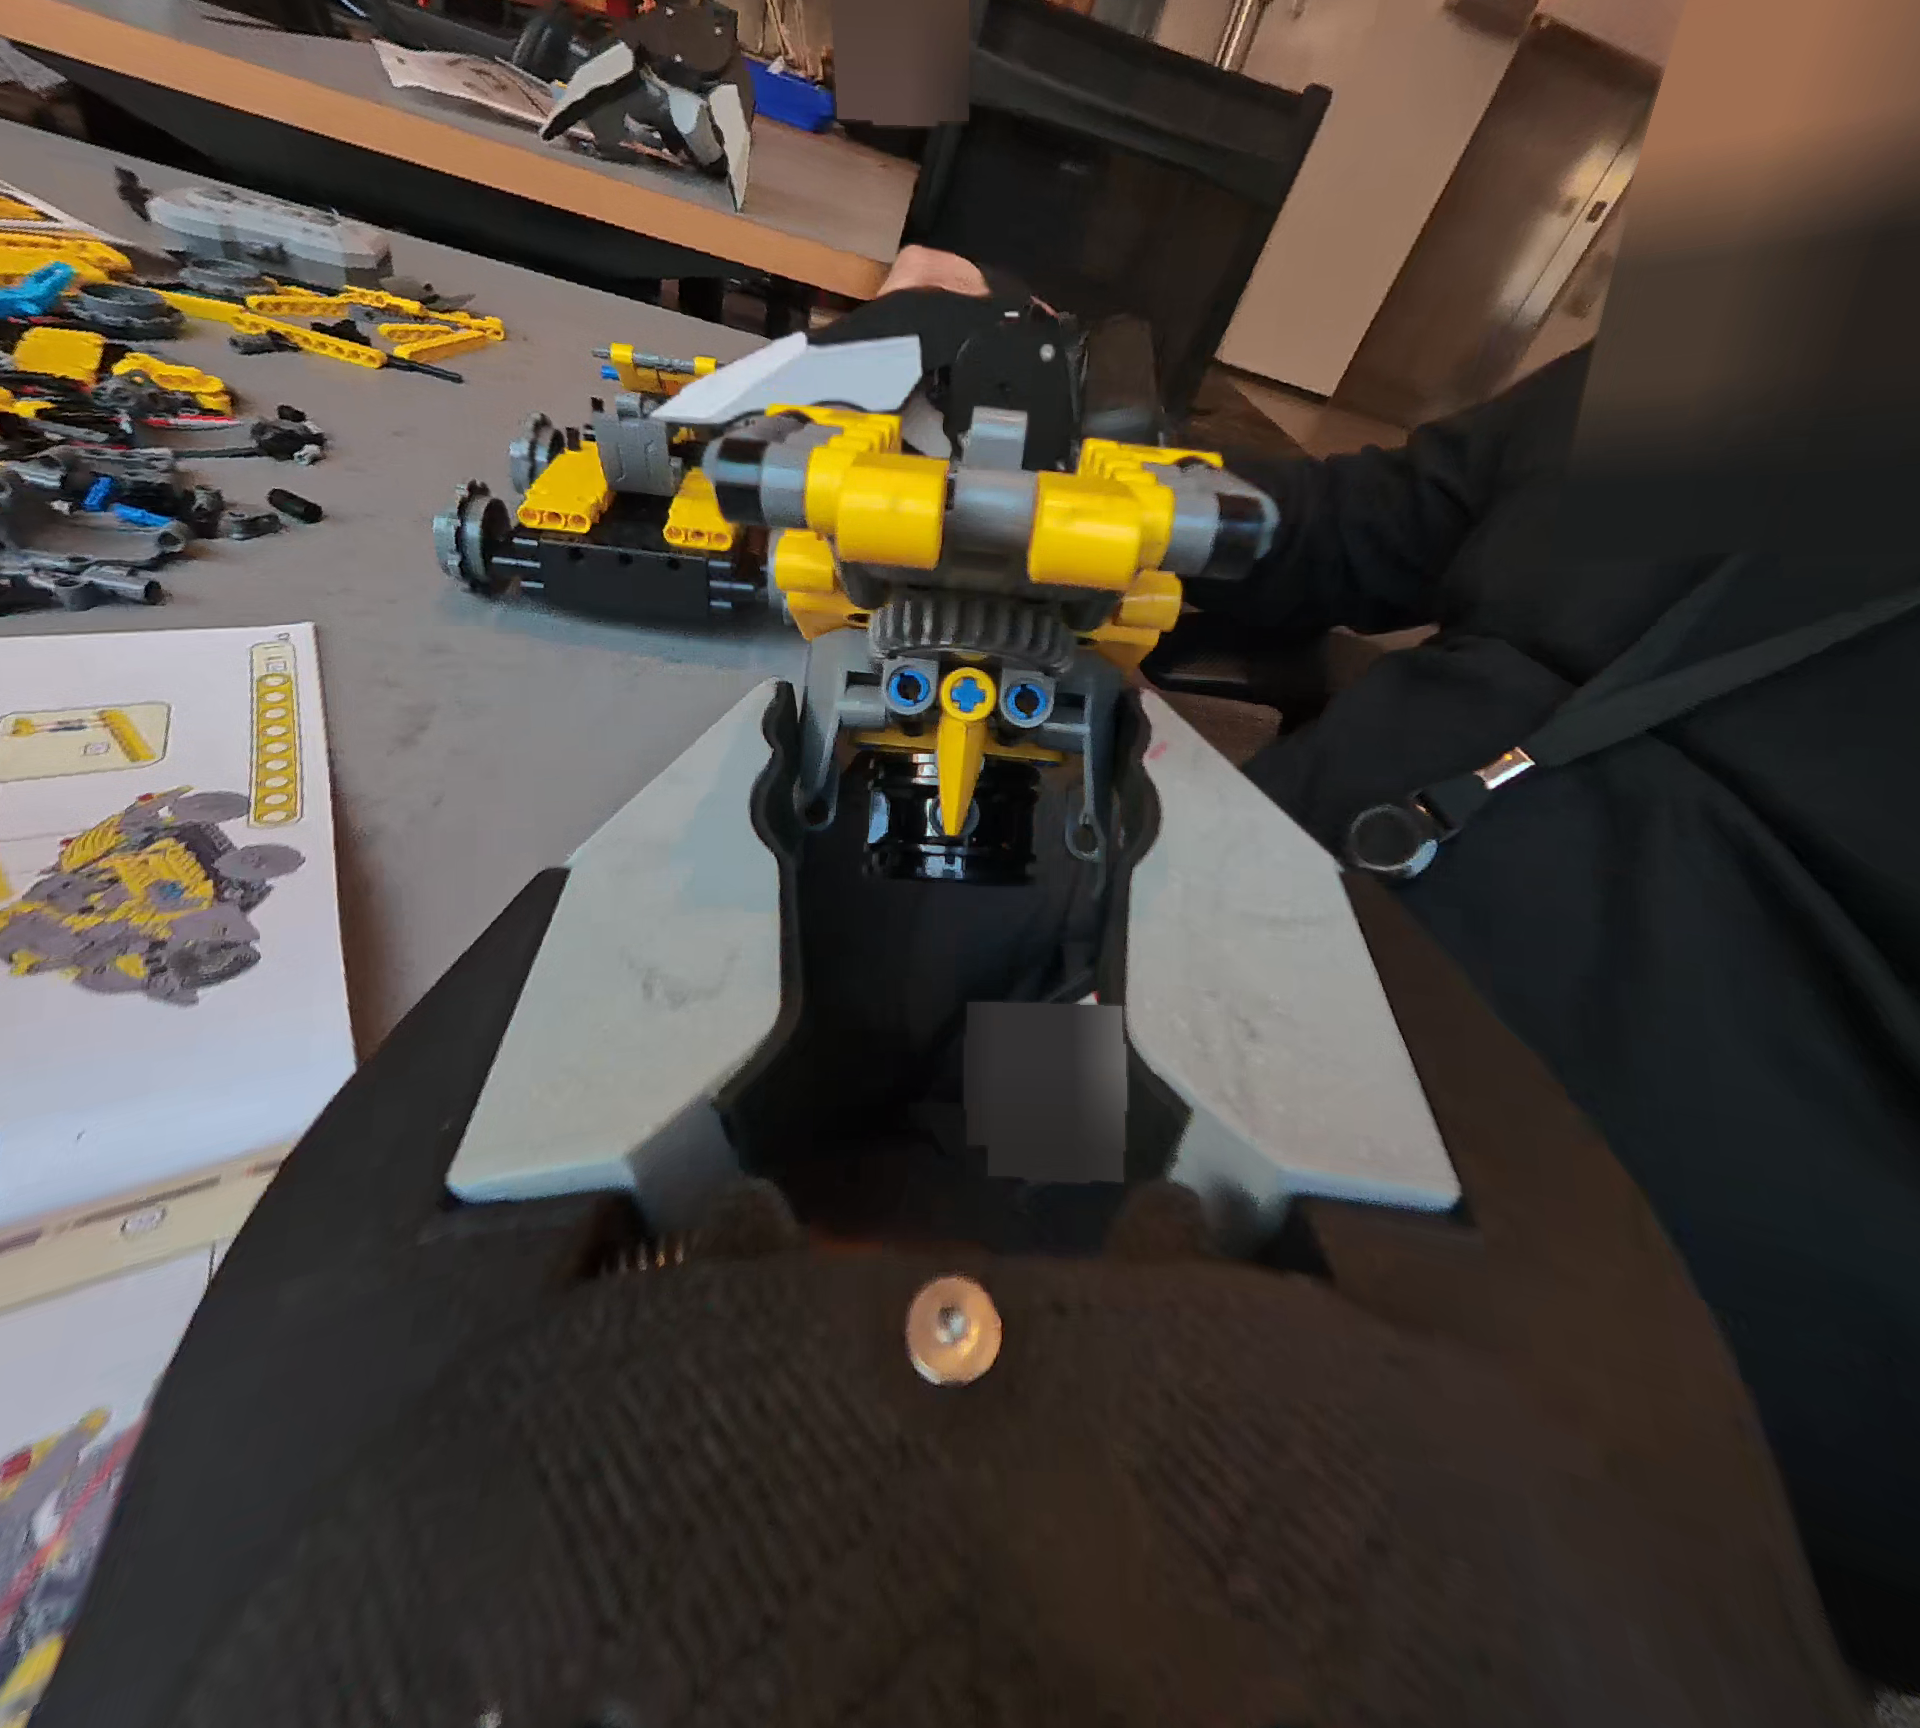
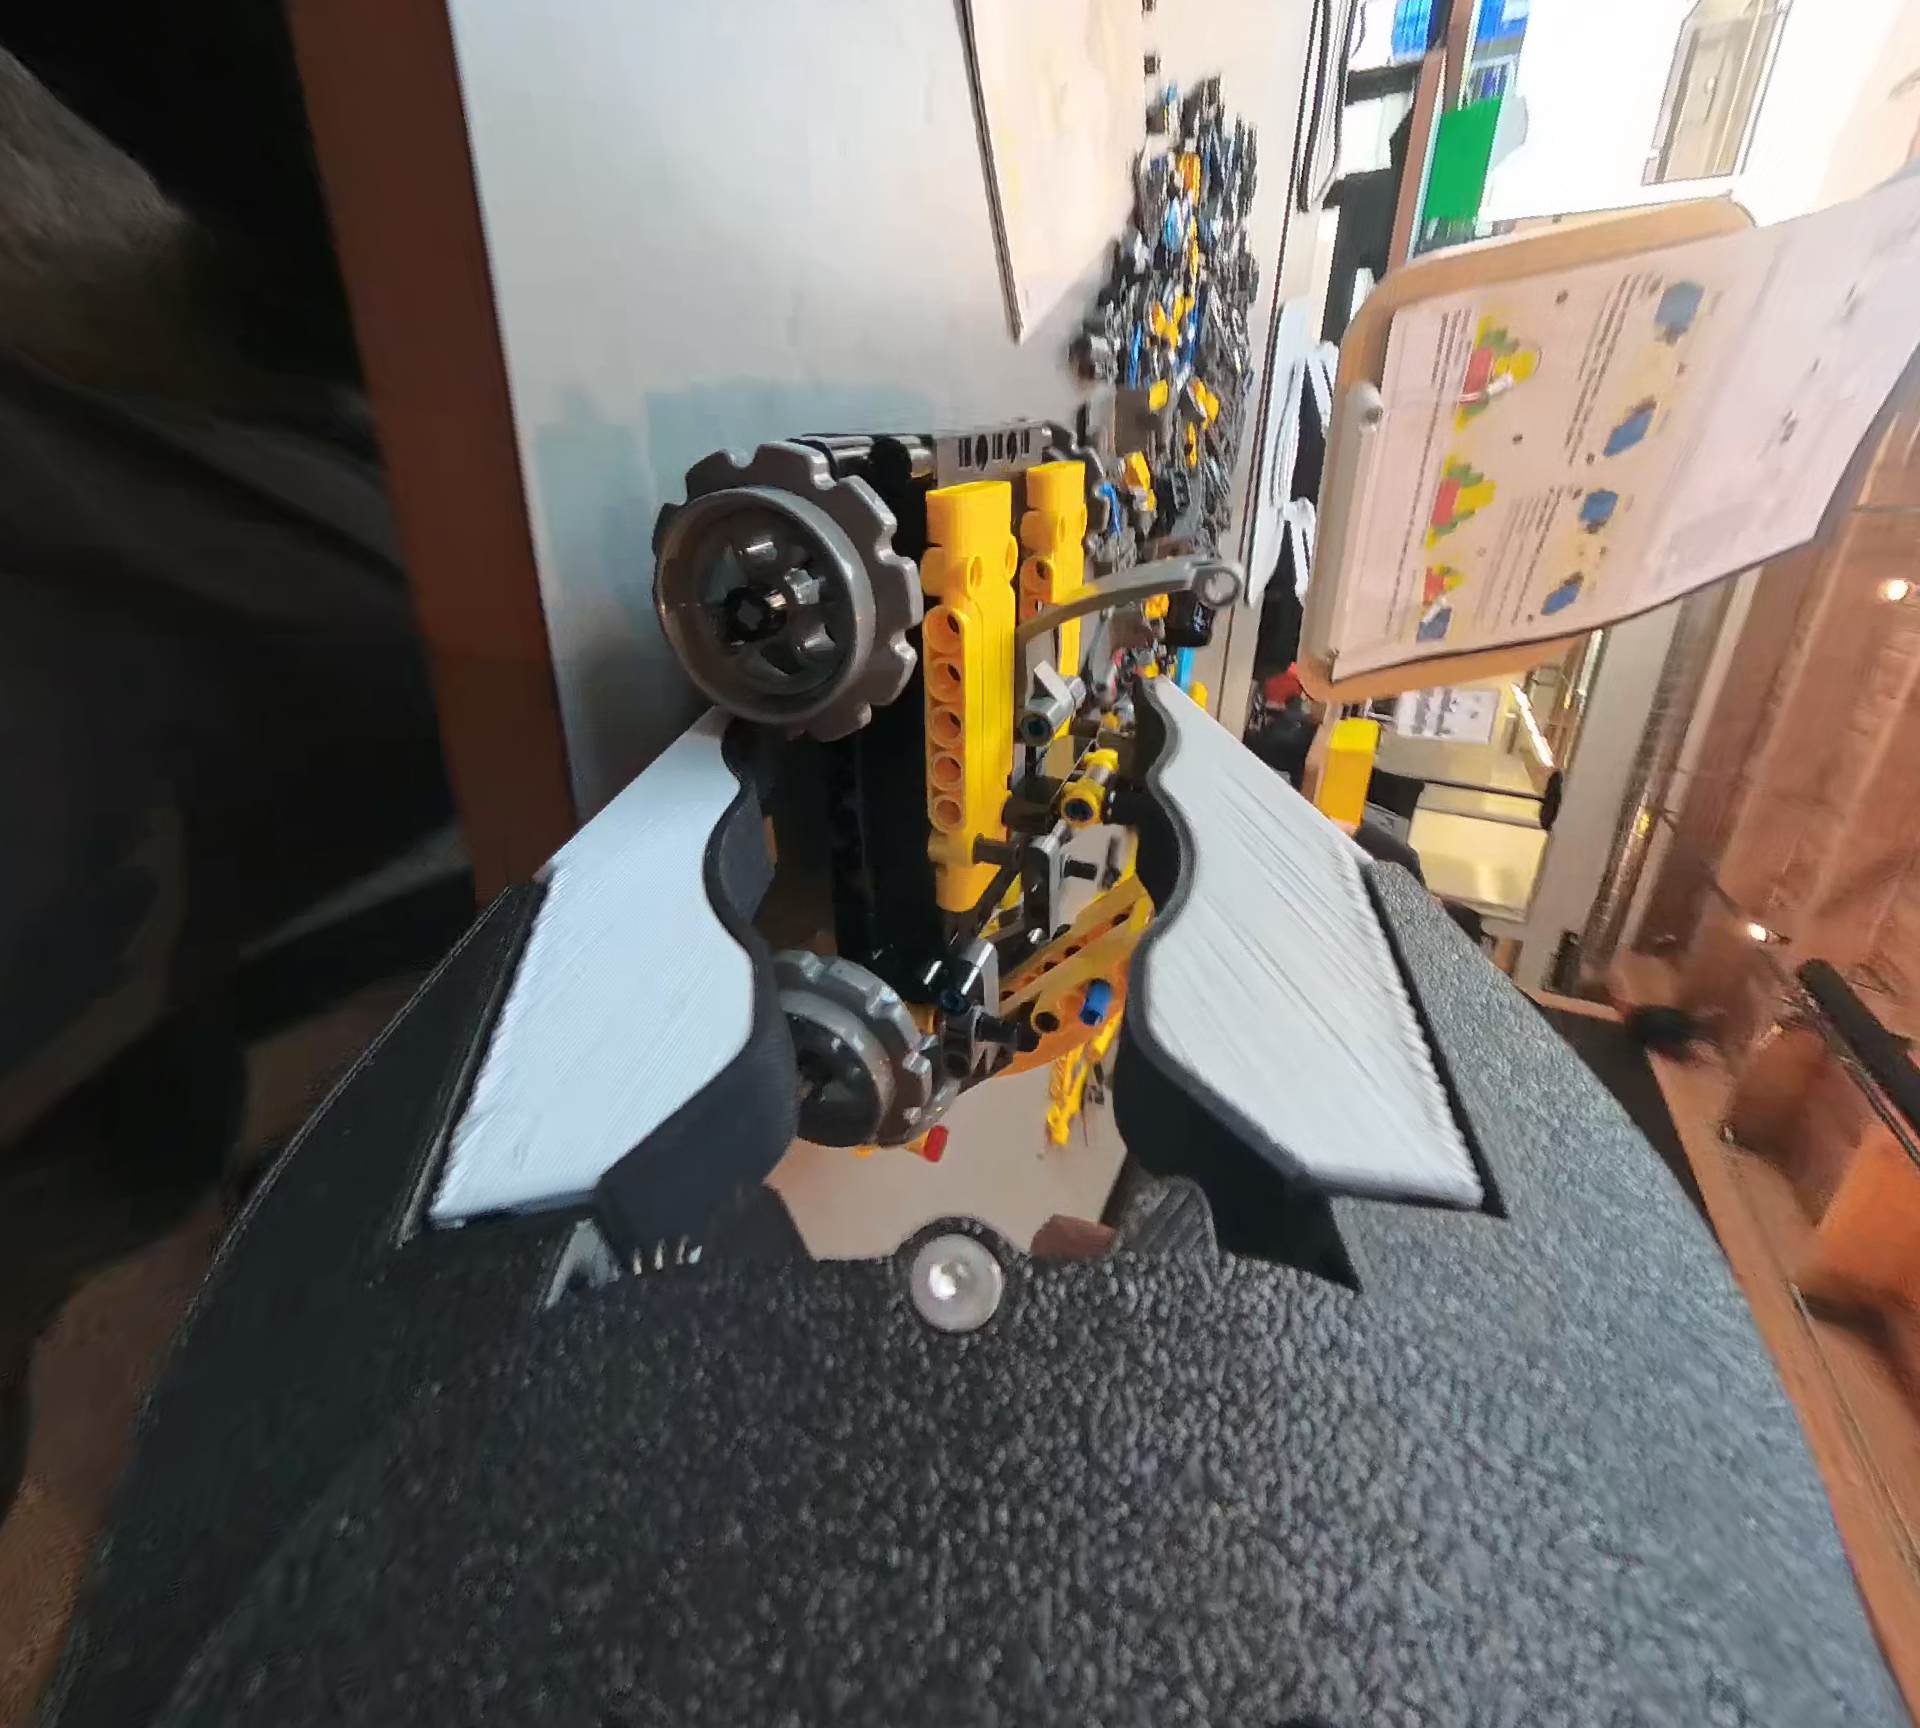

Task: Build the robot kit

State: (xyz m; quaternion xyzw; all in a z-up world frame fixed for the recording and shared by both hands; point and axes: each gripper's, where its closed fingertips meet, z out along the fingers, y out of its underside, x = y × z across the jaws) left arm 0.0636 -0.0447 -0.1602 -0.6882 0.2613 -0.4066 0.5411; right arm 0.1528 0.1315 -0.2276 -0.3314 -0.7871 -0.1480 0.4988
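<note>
Left gripper is clamped on a brick-built sub-assembly, a chunky yellow, grey and black piece with a grey gear and two blue pins just above the fingertips. It's held up off the grey table, with its yellow and grey crossbar sticking out past both fingers. The jaws pinch the narrow lower part of it, where a black ribbed cylinder sits between them

Right gripper is spread, not squeezing anything. Its view is rolled sideways, so the table looks like a wall. Between its fingers sits a chassis made of yellow beams on a black base, with toothed grey wheels at the near end. Can't really tell if the pads touch the chassis or just flank it. In the left view that same chassis rests on the table behind the held piece, and the right gripper shows just above it, with a gloved hand behind

Off to the left of the table is a pile of loose parts, mostly yellow beams plus black and grey bits. An open instruction booklet lies near the left gripper. A person in dark clothes sits on the right edge, with a strap across the chest. A spare gripper lies on the next table back
</note>
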